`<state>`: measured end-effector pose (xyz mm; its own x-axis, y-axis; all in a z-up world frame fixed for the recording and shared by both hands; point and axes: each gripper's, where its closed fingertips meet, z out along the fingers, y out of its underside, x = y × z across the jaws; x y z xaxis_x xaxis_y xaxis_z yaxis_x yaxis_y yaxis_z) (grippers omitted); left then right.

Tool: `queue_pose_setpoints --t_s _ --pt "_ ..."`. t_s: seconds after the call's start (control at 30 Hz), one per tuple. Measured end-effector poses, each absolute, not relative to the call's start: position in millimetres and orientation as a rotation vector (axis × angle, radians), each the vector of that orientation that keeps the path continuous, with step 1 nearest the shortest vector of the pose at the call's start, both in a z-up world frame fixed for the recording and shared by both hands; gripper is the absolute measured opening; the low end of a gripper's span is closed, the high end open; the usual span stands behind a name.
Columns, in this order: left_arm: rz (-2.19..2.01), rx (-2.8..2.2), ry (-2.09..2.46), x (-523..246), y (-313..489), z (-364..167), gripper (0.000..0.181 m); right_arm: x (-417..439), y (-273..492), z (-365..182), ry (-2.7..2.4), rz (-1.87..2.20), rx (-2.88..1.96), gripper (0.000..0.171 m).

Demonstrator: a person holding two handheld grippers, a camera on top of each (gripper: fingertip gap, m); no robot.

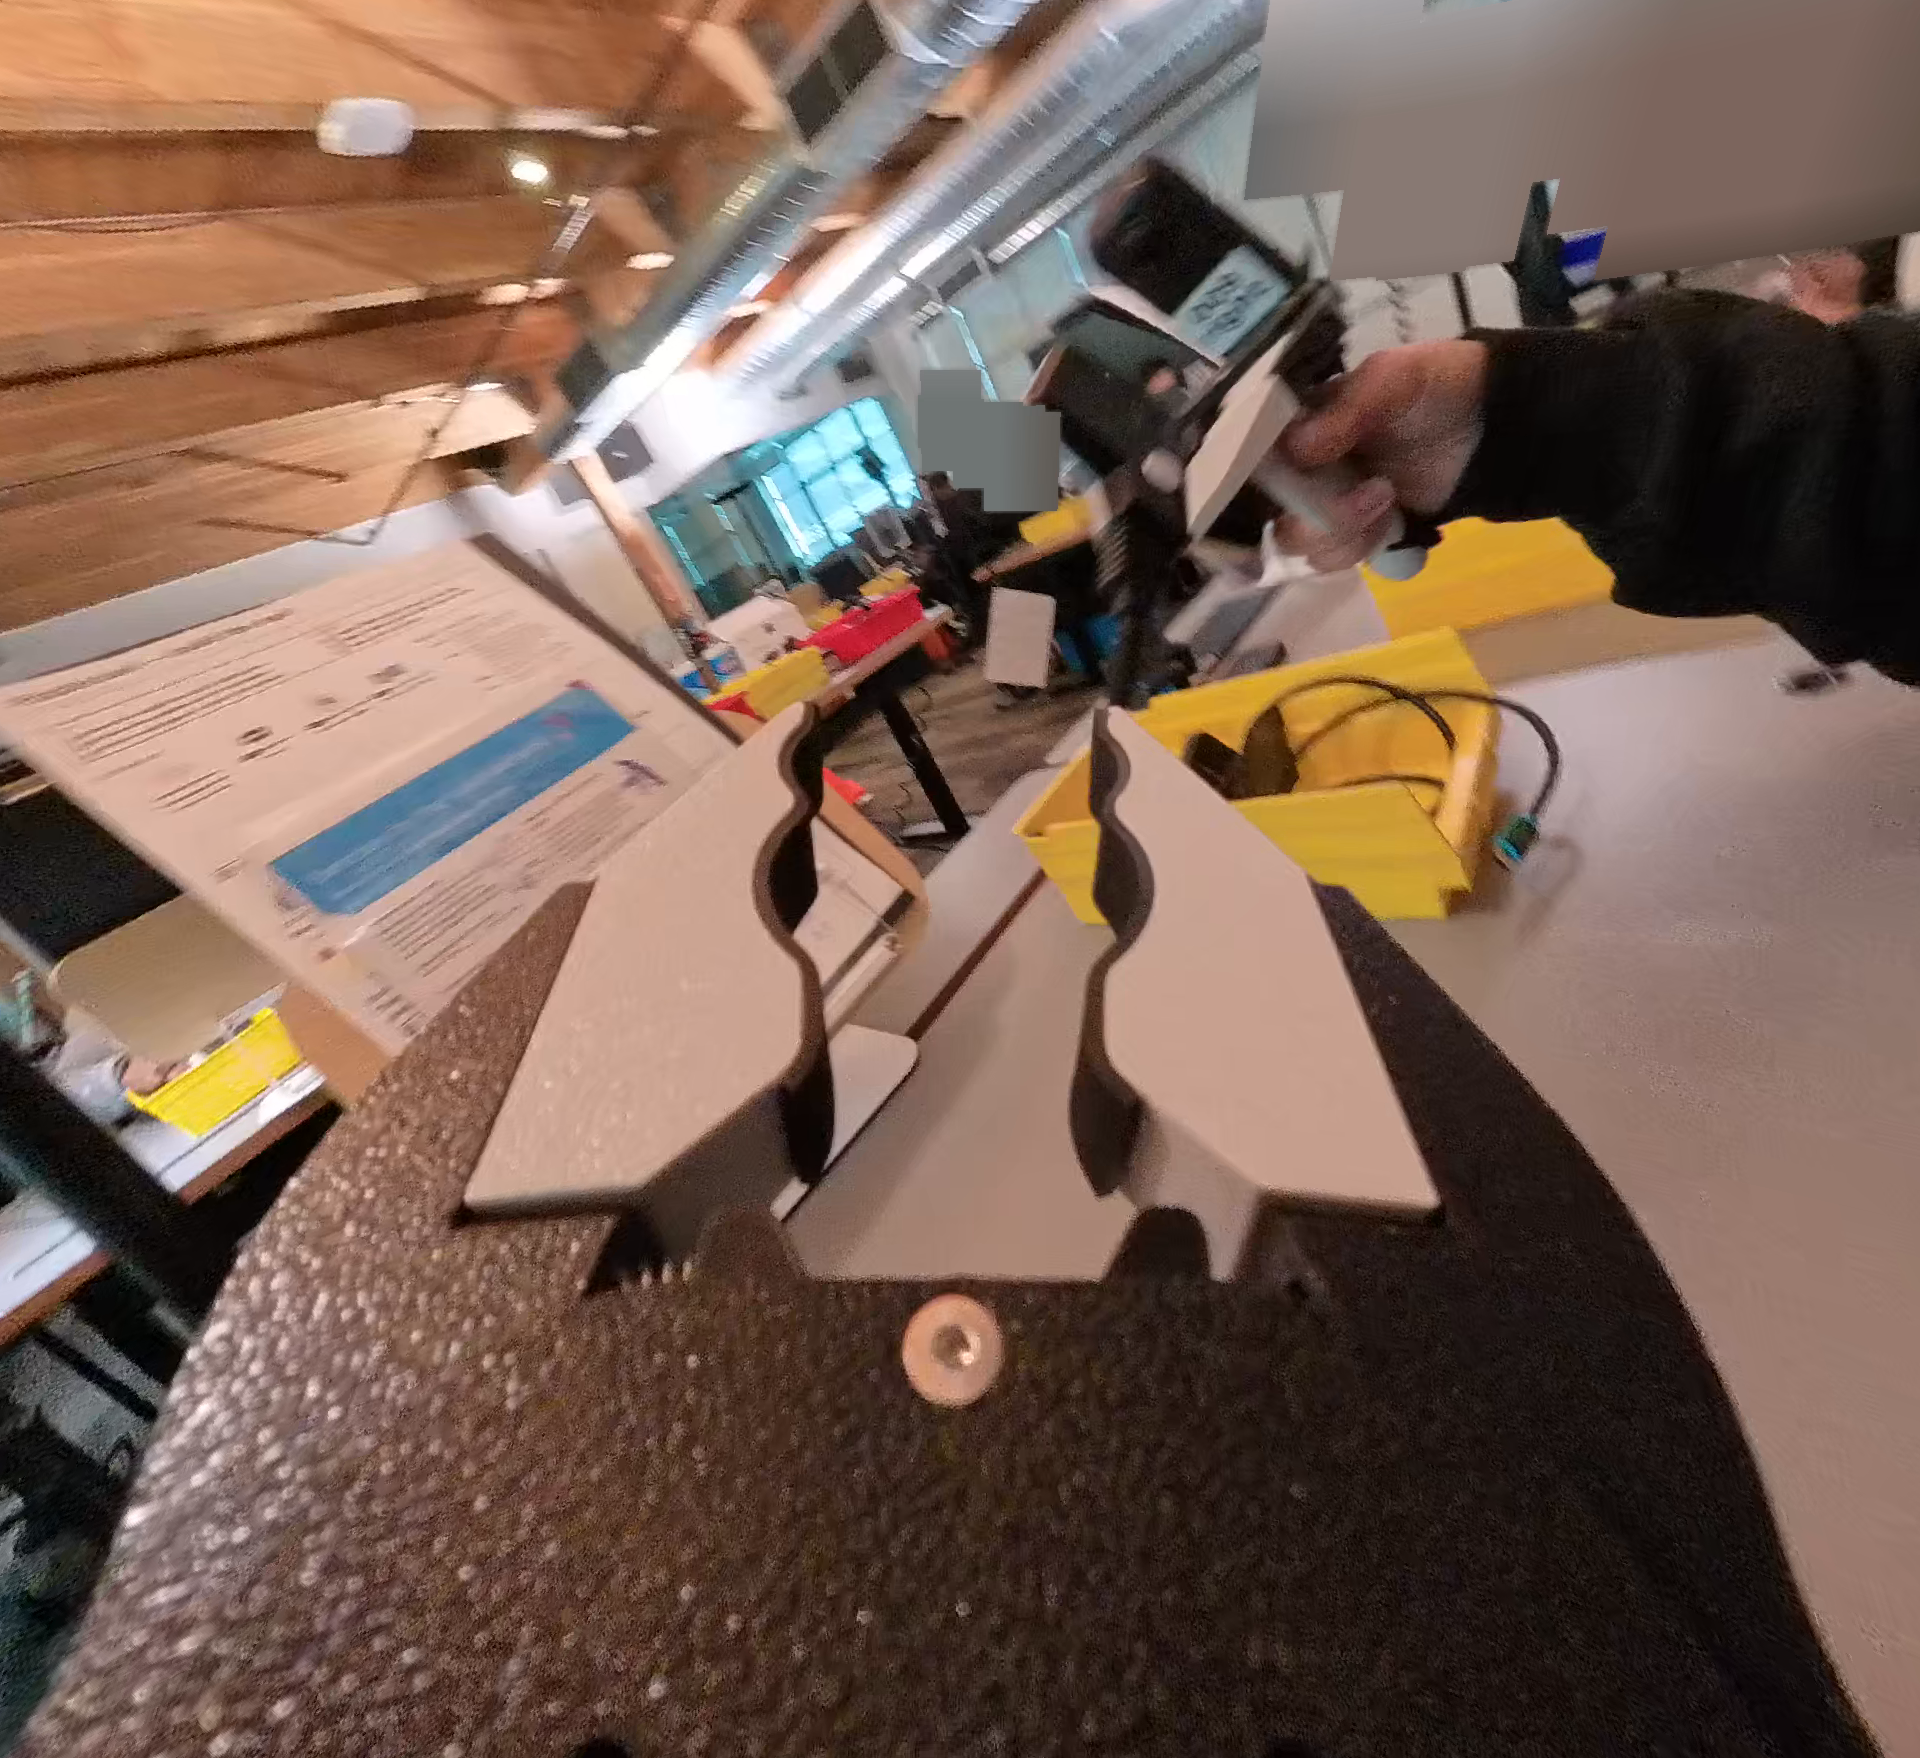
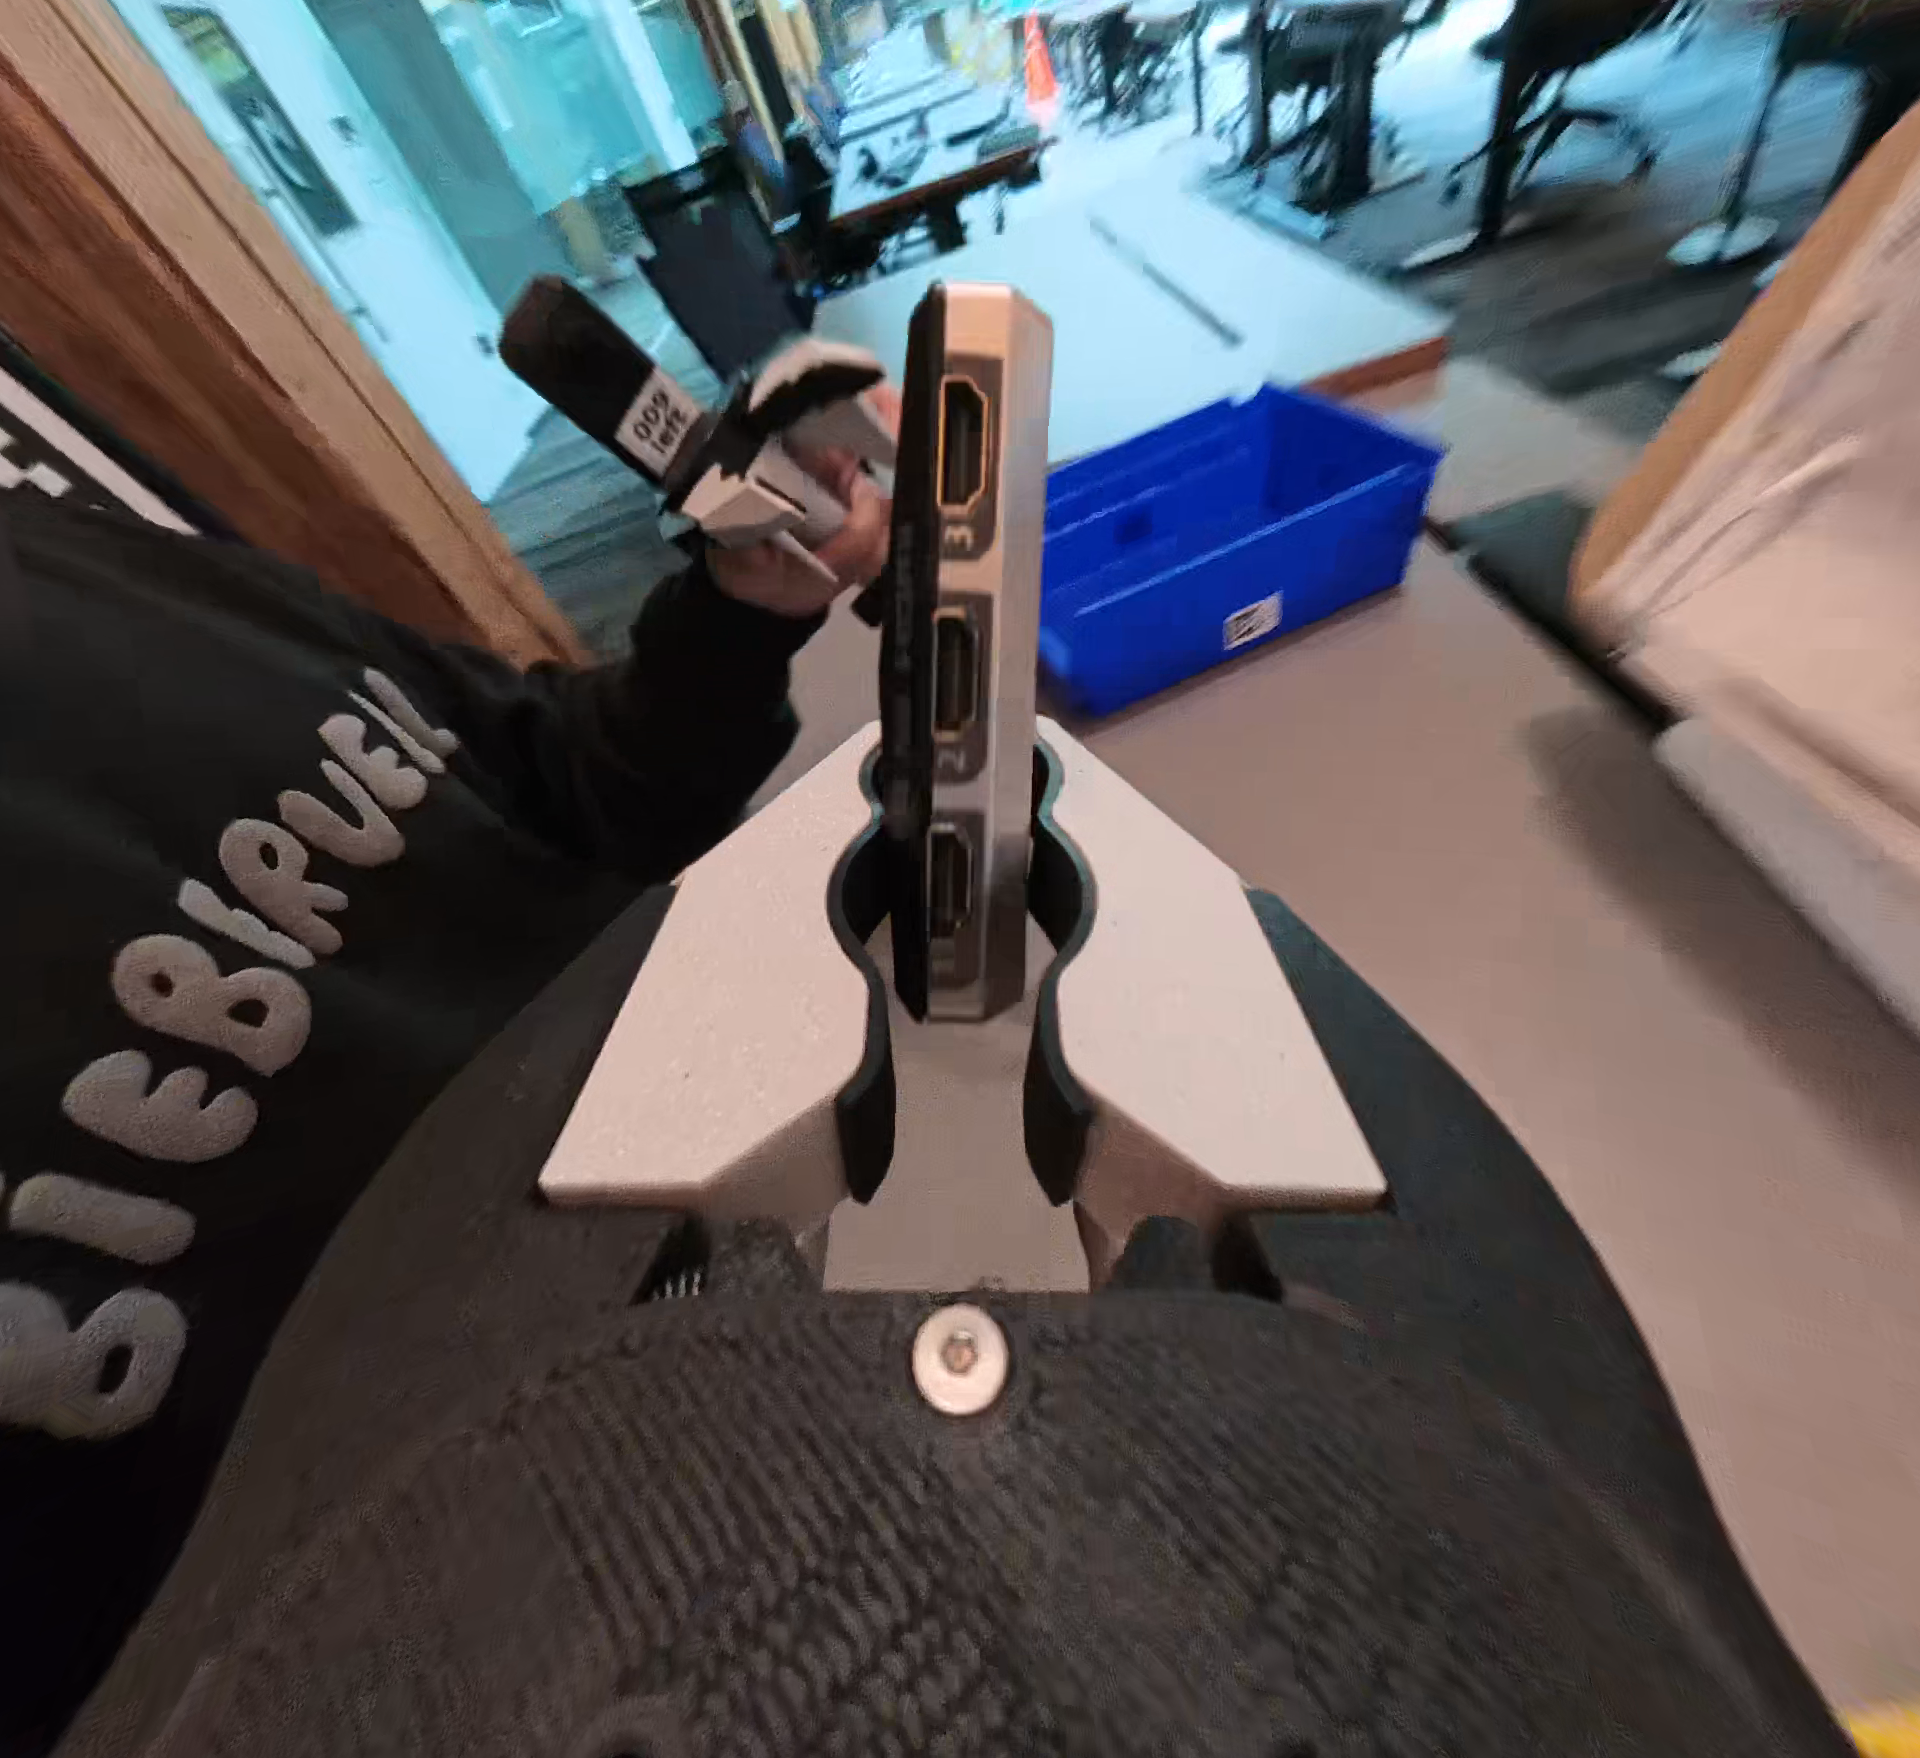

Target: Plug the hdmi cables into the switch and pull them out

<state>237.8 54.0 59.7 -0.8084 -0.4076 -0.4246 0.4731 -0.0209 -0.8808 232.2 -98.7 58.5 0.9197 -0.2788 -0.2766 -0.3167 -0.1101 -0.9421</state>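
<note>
Three ports, all empty, run in a column down the narrow edge of the switch [image 2: 971, 648], a slim, rigid slab, dark on one face, silver on the other, held upright off the surface [image 2: 1403, 929]

Holder: right hand-held gripper [image 2: 961, 887], clamped on the switch's lower end across its two broad faces; the lowest port sits between the fingers, the upper two stand clear above them

Handling, judged: light, stiff, probably smooth-skinned and apt to slip or twist under plugging force; the flat-face hold looks right, as it leaves the port edge open

Cable, item two: black lead [image 1: 1382, 706] looped inside a yellow bin [image 1: 1340, 835], one strand trailing over the bin's side to a small plug [image 1: 1515, 841] lying on the surface. Limp along its length, stiff only at the moulded plug; that body seems the place to take hold, flats between the pads. A second cable cannot be made out

Left hand-held gripper [image 1: 951, 887]: spread wide, carrying nothing, raised and tilted, well apart from bin and plug

Also present: blue bin [image 2: 1236, 545] behind the switch, no contents visible; dark sleeve [image 1: 1704, 461] of the person; tilted poster board [image 1: 343, 773] at the left view's edge
</note>
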Motion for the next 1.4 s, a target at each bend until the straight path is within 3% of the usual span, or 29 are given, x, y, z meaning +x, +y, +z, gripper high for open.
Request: queue_pose_setpoints --t_s 0.23,0.4,0.6,0.87,1.1,1.27,1.4 --pt "-2.014 -0.135 1.667 261 81 30 0.046 247 -212 169 0.527 -0.499 -1.711 0.019" --pt "-2.118 -0.191 1.708 267 72 8 0.044 273 -298 182 0.682 -0.725 -1.79 0.019" --pt "-2.16 -0.188 1.772 266 57 -5 0.044 317 -345 88 0.856 -0.628 -2.035 0.019" --pt "-2.11 -0.192 1.872 265 49 -19 0.044 359 -398 -68 0.525 -0.928 -3.12 0.02" --pt "-2.086 -0.177 1.989 250 39 -41 0.044 374 -364 -159 0.267 -0.736 -3.275 0.021" --pt "-2.115 -0.173 2.056 239 31 -46 0.049 373 -363 -196 0.416 -0.624 -3.302 0.048" --pt "-2.071 -0.174 2.076 239 33 -50 0.055 384 -372 -157 0.568 -0.869 -3.154 0.103"
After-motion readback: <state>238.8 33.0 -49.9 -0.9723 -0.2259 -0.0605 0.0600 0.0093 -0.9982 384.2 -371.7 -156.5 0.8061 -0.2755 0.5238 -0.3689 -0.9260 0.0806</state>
